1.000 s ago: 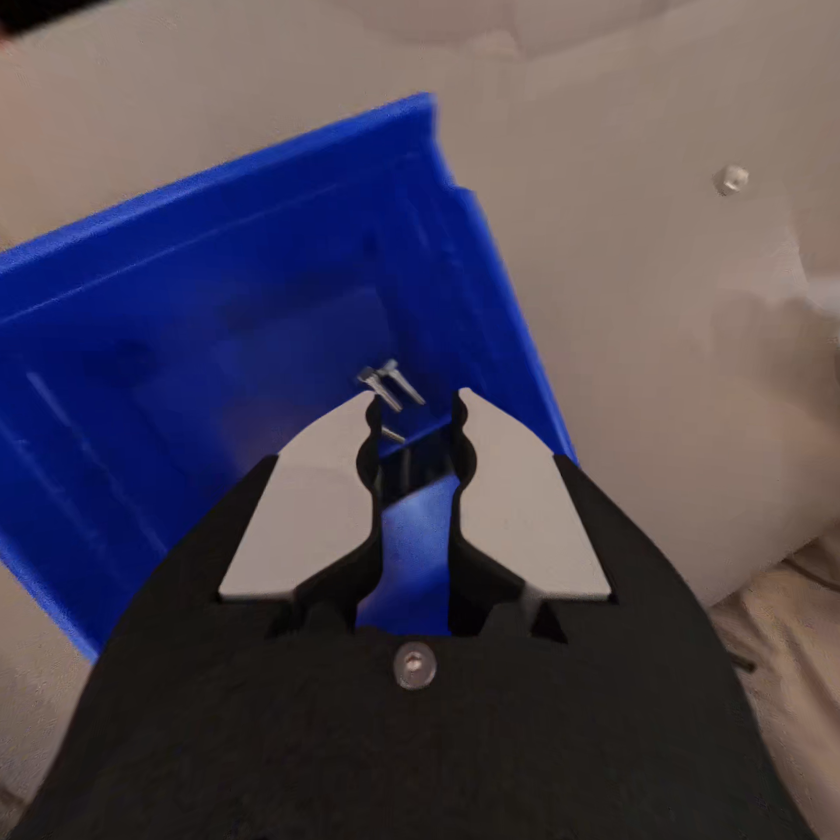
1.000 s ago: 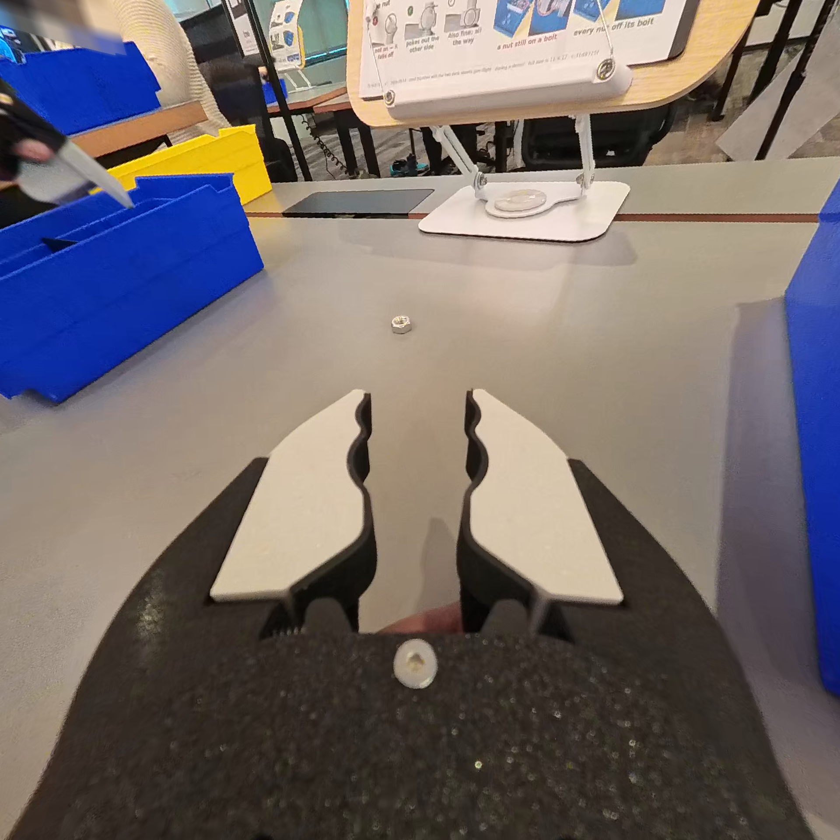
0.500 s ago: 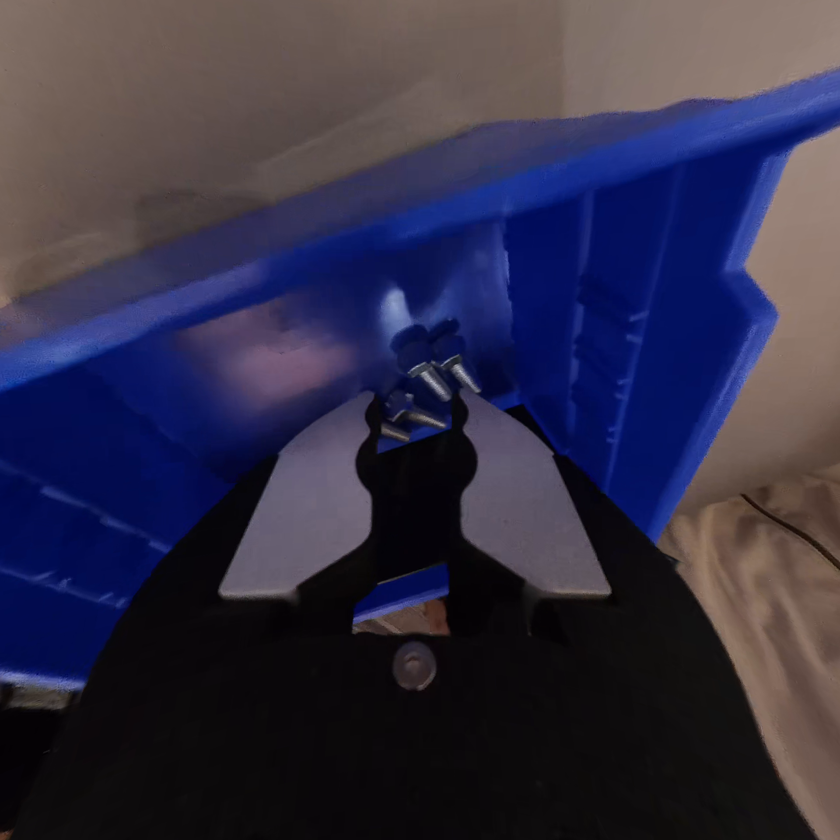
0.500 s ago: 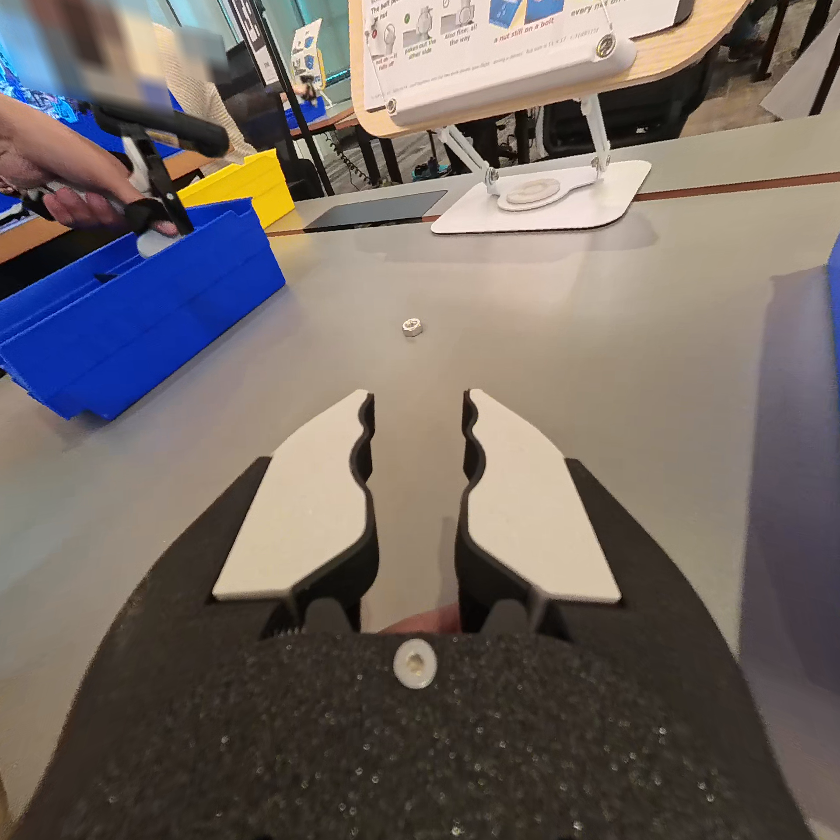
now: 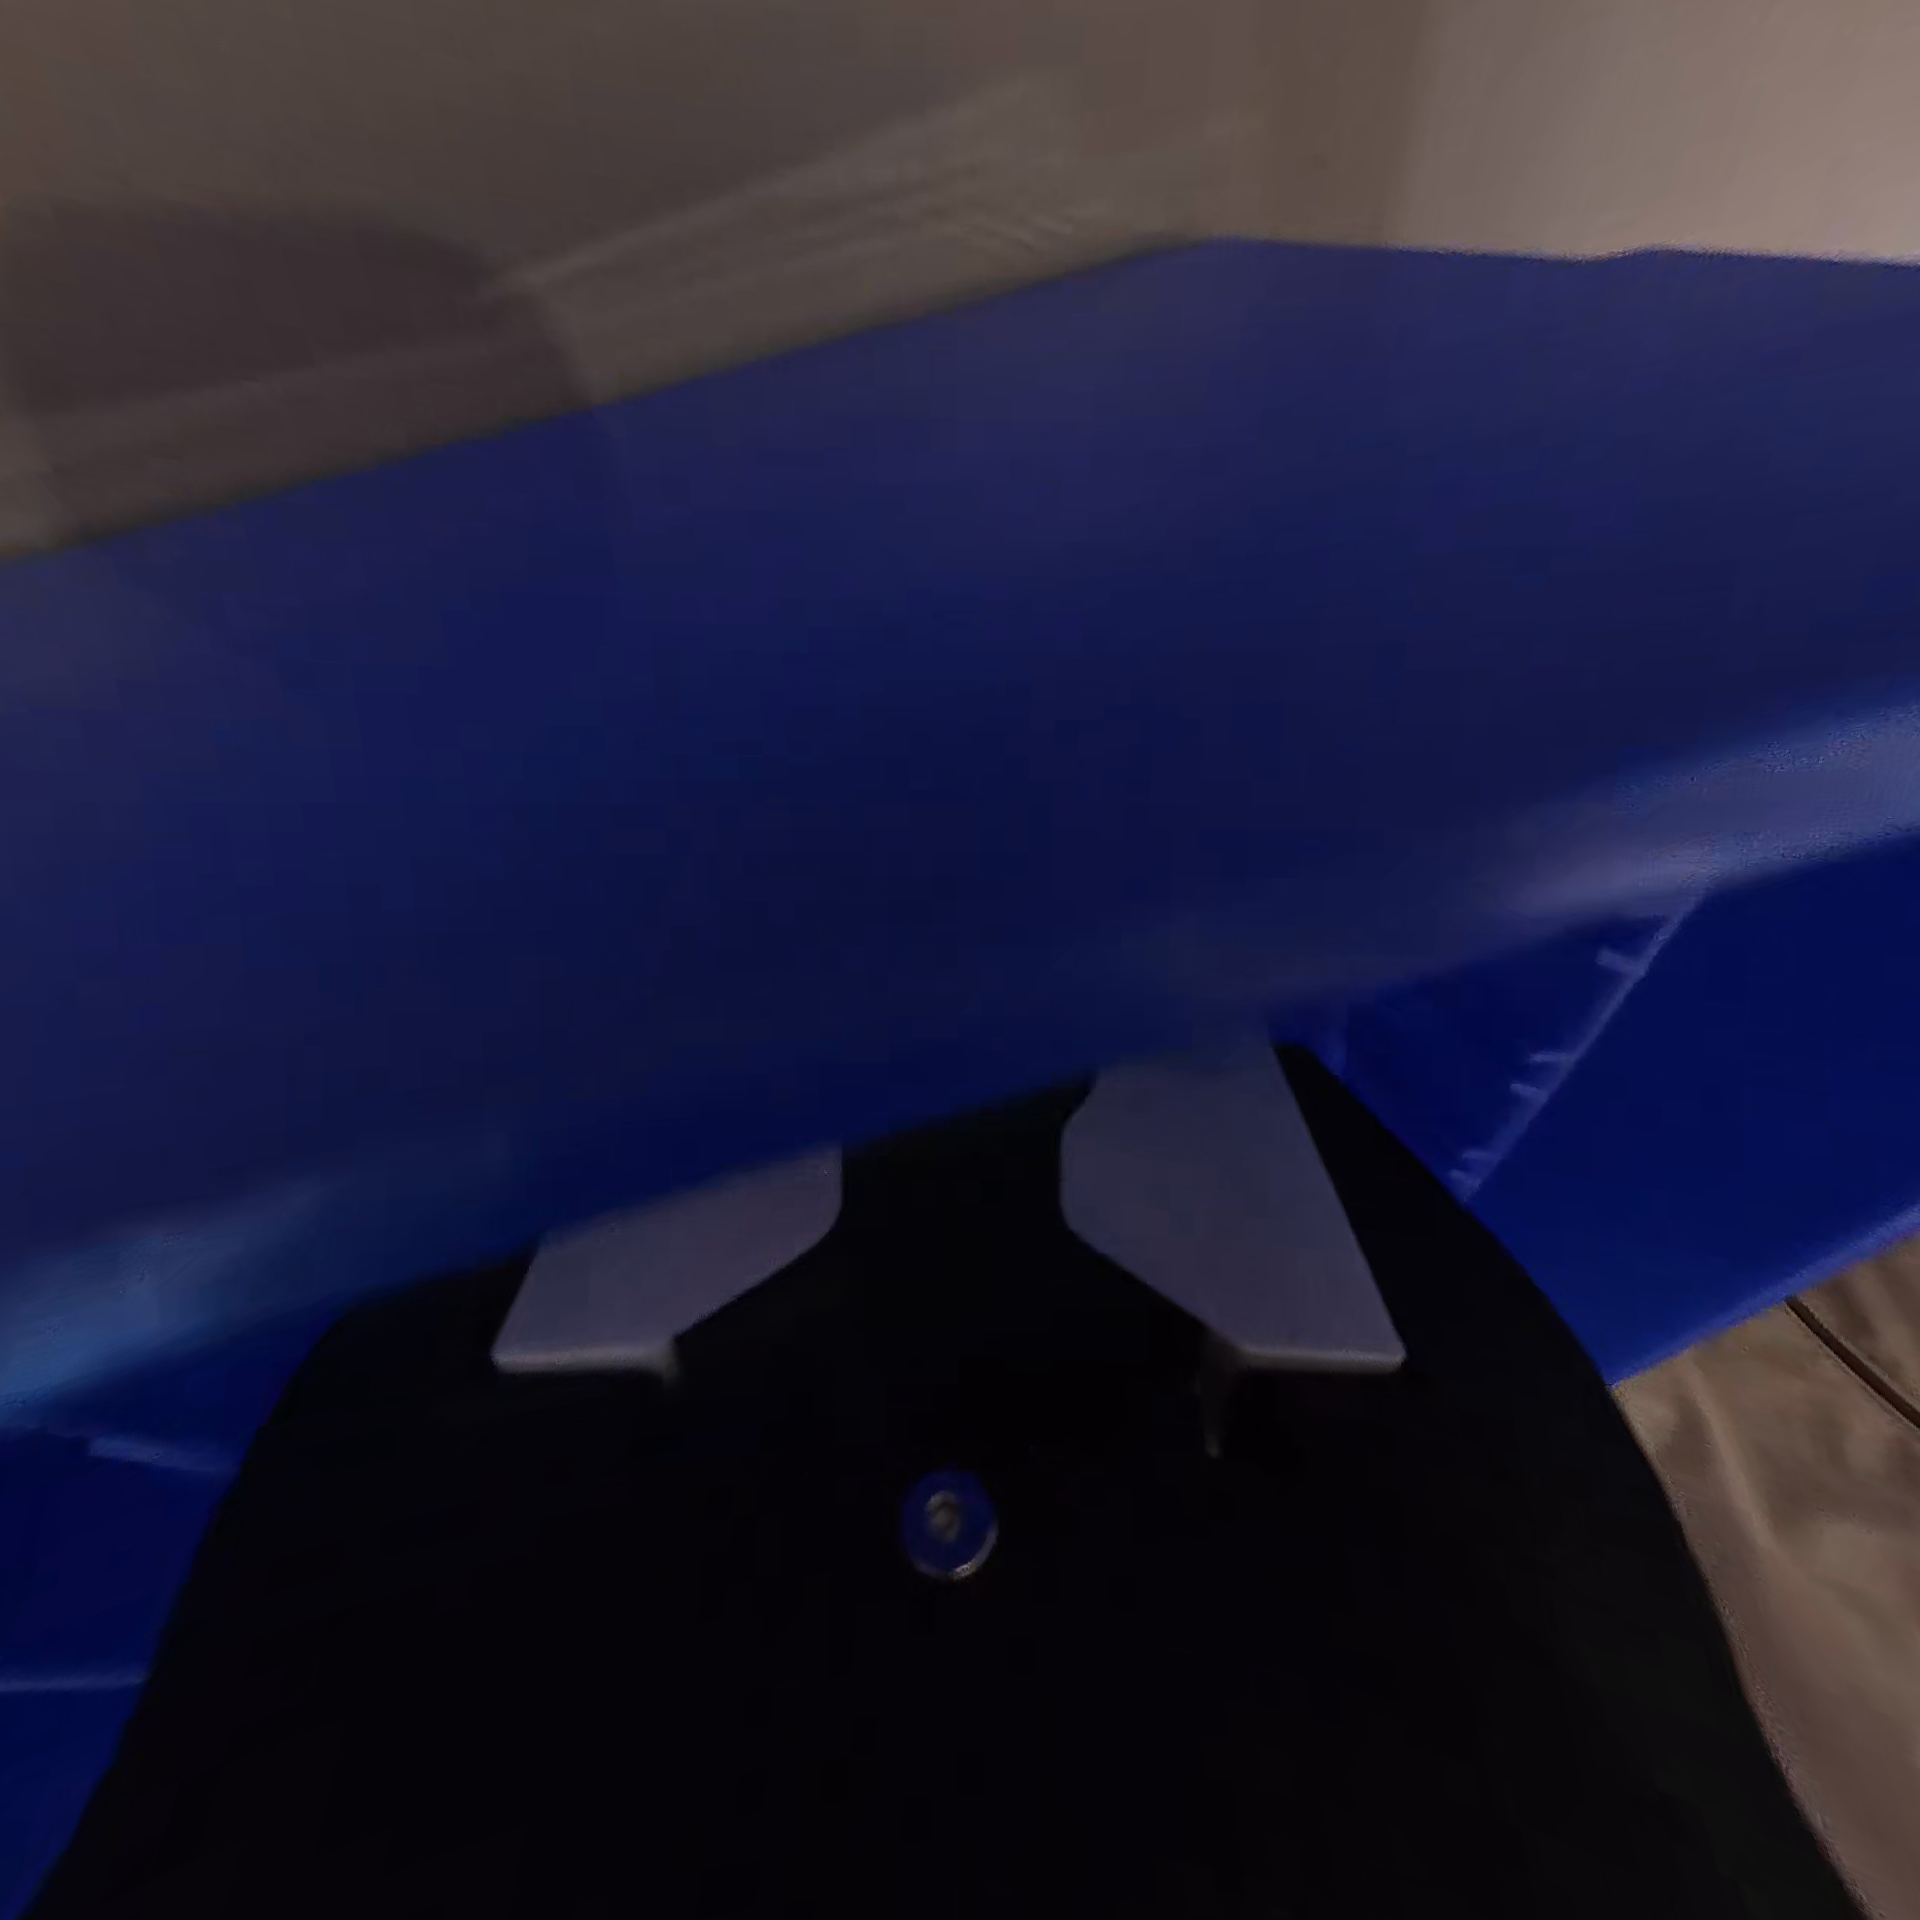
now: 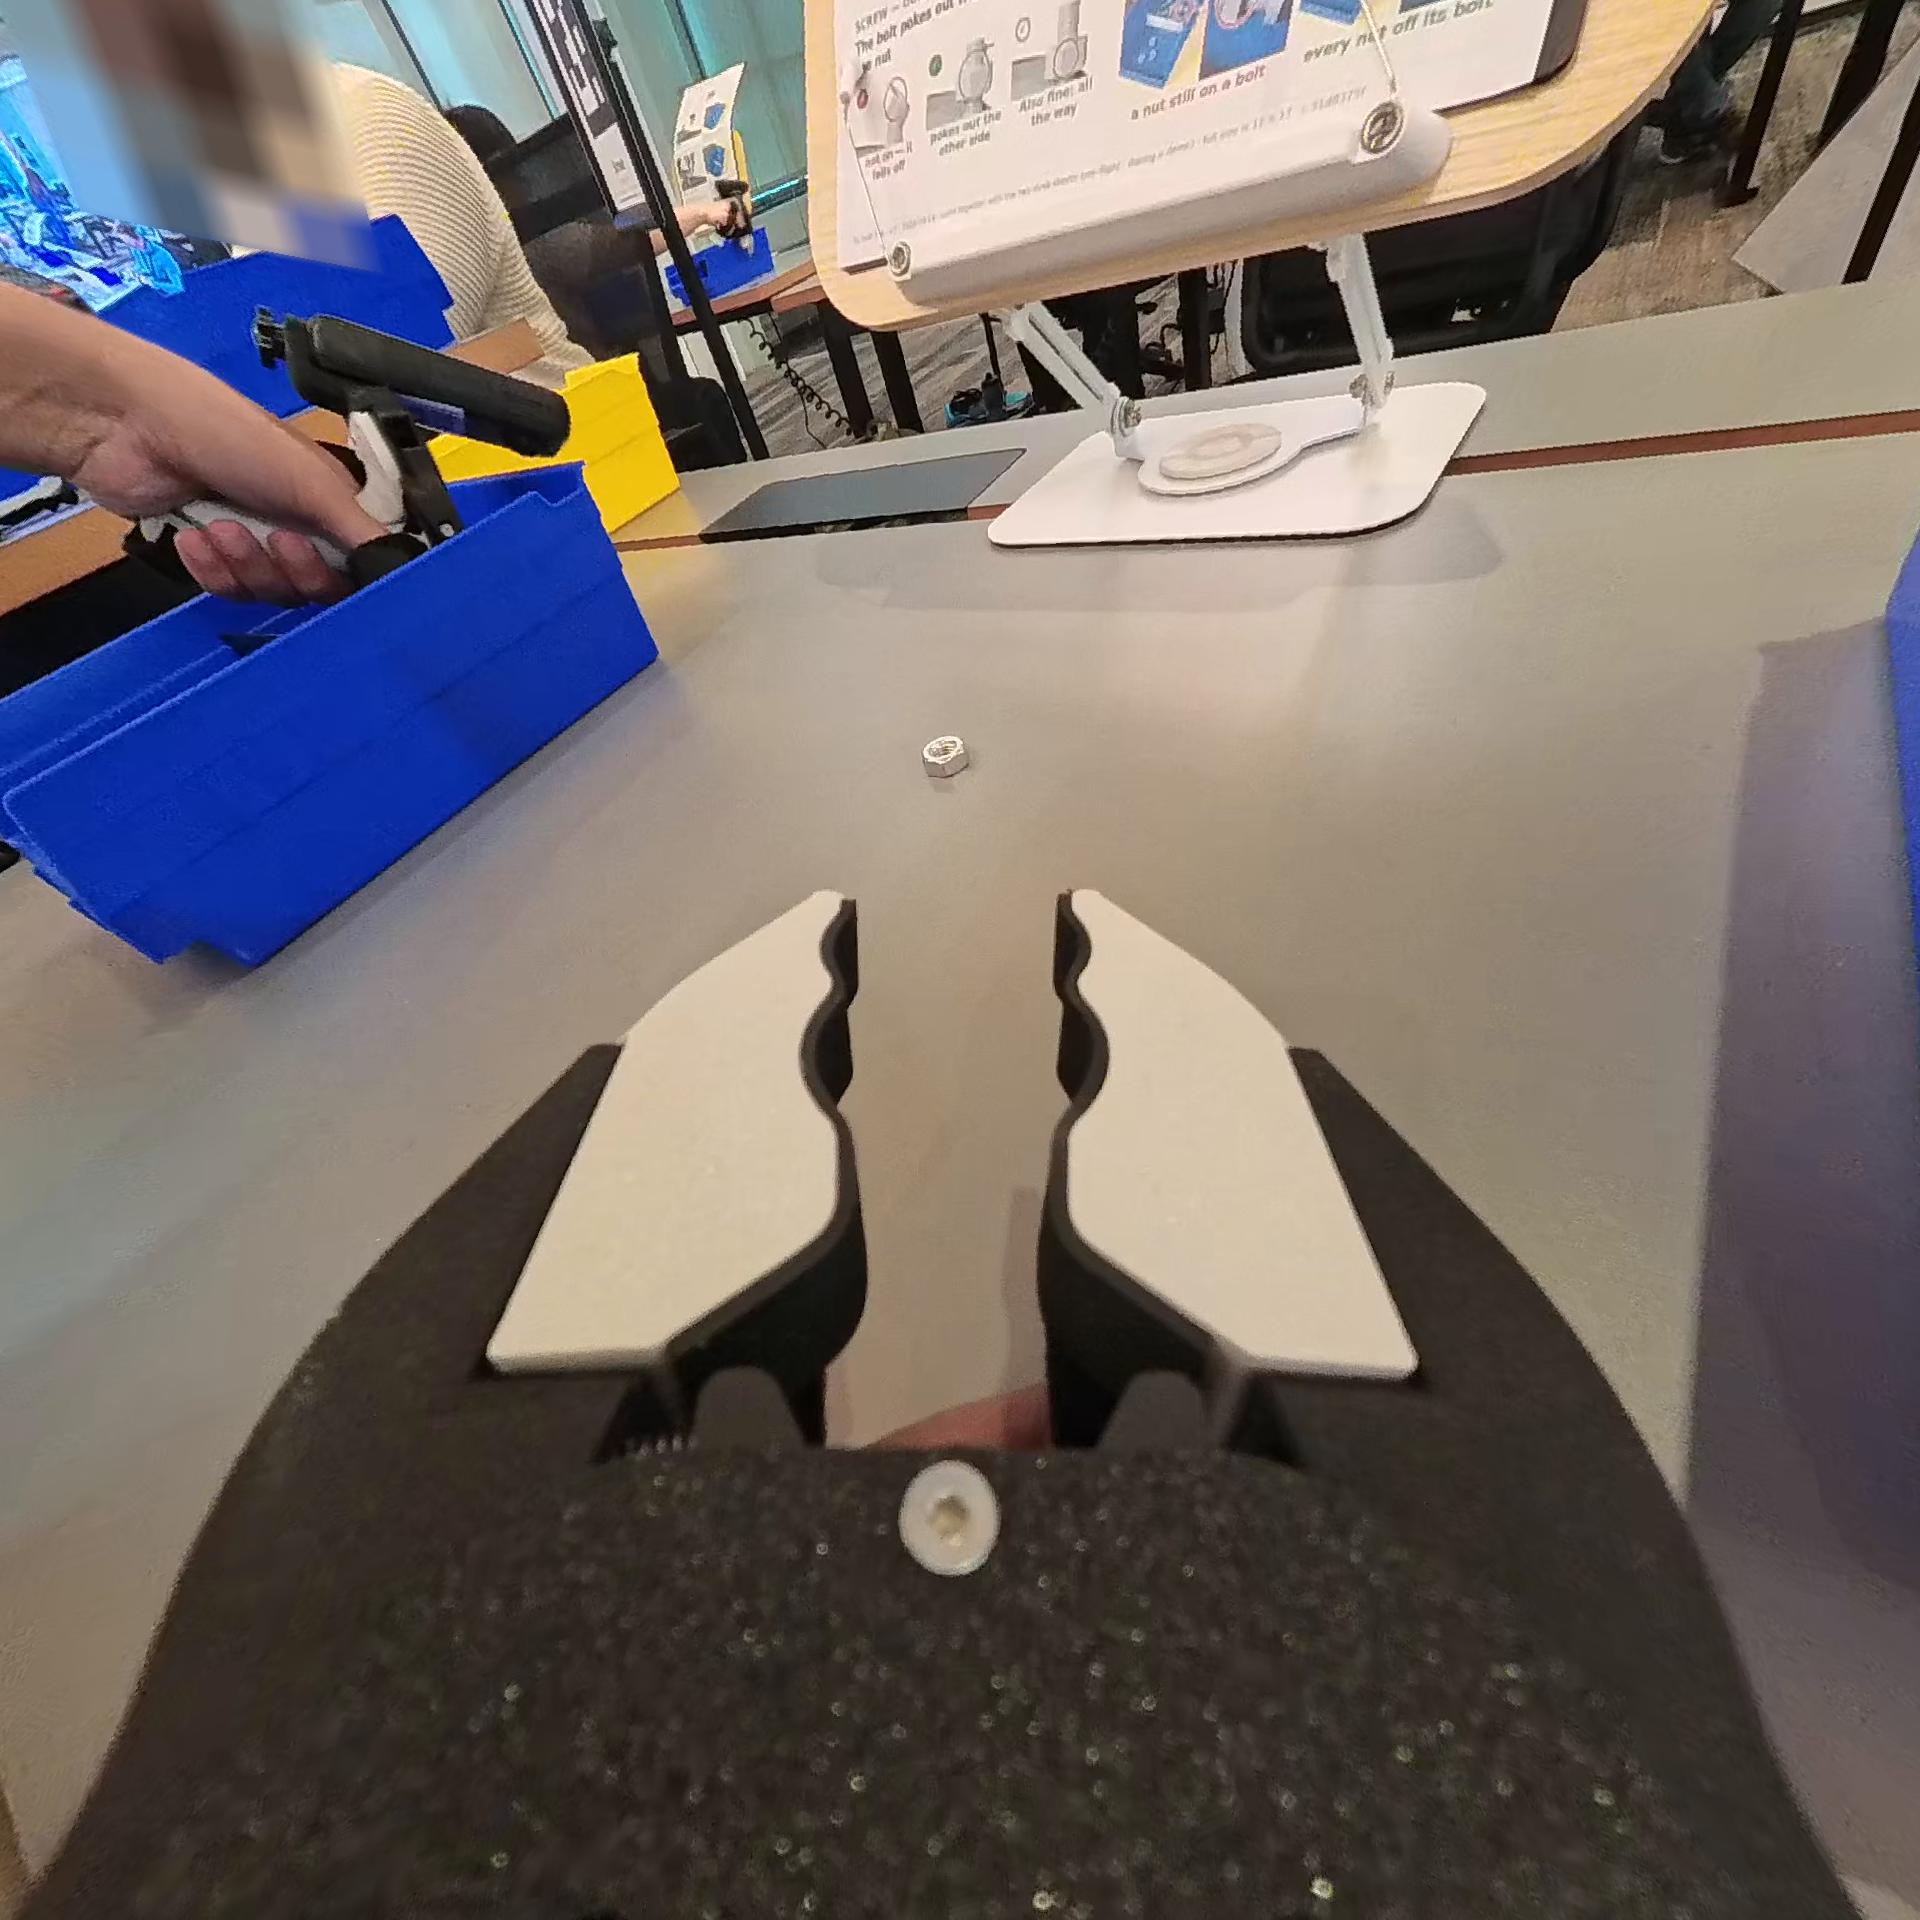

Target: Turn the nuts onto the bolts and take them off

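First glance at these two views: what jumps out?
The lone silver nut on the bare grey table, straight ahead of the open right hand-held gripper. Far left, a hand dips the left hand-held gripper into the blue bin; its own view shows mostly blurred blue wall, fingertips hidden.

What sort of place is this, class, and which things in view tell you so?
Probably a shared training or data-collection workroom. Grey worktables hold blue plastic parts bins, a white stand props up an illustrated instruction sheet, and another seated person works at a table behind.
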Tool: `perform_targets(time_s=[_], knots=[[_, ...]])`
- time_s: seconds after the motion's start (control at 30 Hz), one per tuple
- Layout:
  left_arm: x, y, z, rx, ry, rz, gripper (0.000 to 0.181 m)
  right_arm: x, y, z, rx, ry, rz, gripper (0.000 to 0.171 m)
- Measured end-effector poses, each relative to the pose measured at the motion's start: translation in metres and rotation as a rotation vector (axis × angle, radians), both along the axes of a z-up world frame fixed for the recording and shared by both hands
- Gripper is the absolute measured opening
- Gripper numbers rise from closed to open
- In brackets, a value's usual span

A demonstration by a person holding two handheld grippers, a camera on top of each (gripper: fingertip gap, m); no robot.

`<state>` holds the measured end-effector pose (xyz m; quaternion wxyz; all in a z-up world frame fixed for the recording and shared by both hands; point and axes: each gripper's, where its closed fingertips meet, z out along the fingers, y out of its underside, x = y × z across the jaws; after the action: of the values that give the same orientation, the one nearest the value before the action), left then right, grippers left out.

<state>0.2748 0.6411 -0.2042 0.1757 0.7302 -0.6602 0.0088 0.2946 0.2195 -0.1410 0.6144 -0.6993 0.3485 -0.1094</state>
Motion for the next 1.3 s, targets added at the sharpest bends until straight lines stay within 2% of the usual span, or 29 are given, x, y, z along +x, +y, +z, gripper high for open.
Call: perform_targets(time_s=[0.03,0.1,0.13,0.23,0.5,0.63,0.8,1.3], knots=[[0.0,0.001,0.001,0.003,-0.006,-0.009,0.032,0.0,0.0,0.0,0.0,0.0,0.0,0.036],[0.001,0.003,0.006,0.011,-0.027,-0.04,0.026,0.0,0.0,0.0,-0.001,-0.002,0.0,0.036],[0.004,0.001,0.012,-0.007,-0.065,-0.057,0.0,0.0,0.0,0.0,-0.002,-0.004,-0.001,0.036],[0.008,0.008,0.022,0.017,-0.123,-0.095,0.0,-0.001,0.0,0.0,-0.008,-0.008,-0.001,0.036],[0.006,-0.005,0.015,-0.031,-0.155,-0.064,0.0,-0.002,0.001,0.001,-0.017,-0.024,-0.003,0.036],[0.019,-0.004,0.011,-0.012,-0.187,-0.011,0.017,-0.002,0.001,0.0,-0.024,-0.021,-0.002,0.035],[0.02,-0.01,0.004,-0.035,-0.166,0.005,0.027,-0.002,0.004,-0.003,-0.05,-0.014,0.006,0.034],[0.025,-0.013,-0.01,-0.055,-0.201,0.074,0.018,-0.004,0.006,-0.002,-0.067,-0.039,0.011,0.032]])
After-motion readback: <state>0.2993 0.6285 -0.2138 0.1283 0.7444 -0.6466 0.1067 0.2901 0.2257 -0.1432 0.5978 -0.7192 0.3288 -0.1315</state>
